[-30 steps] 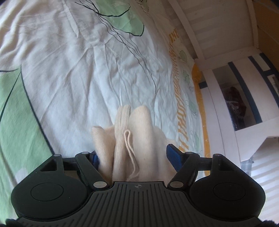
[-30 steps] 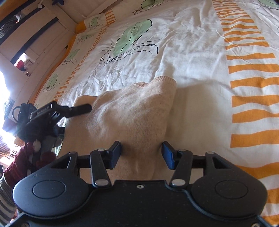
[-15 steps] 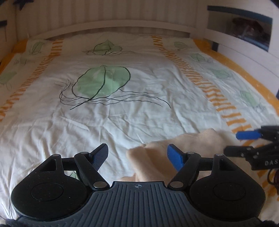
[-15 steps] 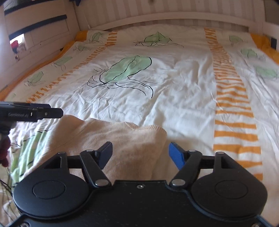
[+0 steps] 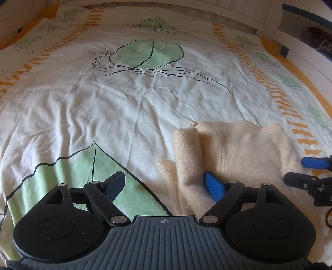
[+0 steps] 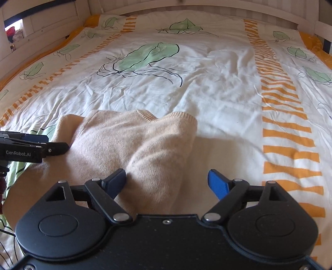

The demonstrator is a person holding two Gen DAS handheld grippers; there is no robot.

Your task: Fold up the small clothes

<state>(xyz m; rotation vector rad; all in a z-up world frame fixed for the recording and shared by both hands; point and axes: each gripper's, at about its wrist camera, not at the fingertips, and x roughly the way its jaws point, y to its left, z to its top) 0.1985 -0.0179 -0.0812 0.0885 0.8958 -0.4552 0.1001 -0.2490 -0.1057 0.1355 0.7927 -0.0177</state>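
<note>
Nearest in the left wrist view, the left tool (image 5: 165, 184) stands released, its jaws spread wide after just opening; the folded edge of the cream knitted sweater (image 5: 232, 151) lies between them, but the pads do not press it. Only the blue right pad (image 5: 214, 185) sits against the knit, while the dark left pad hangs over a green leaf print. The right tool (image 6: 167, 182) is likewise released, having just opened, with a bunched part of the sweater (image 6: 132, 145) beside its left pad and free of its right. The sweater lies folded on the duvet (image 6: 217, 87), its ribbed neckline on the far side. Beyond the sweater the white duvet spreads out with green leaves and orange stripes, up to the white headboard (image 6: 207, 9).
</note>
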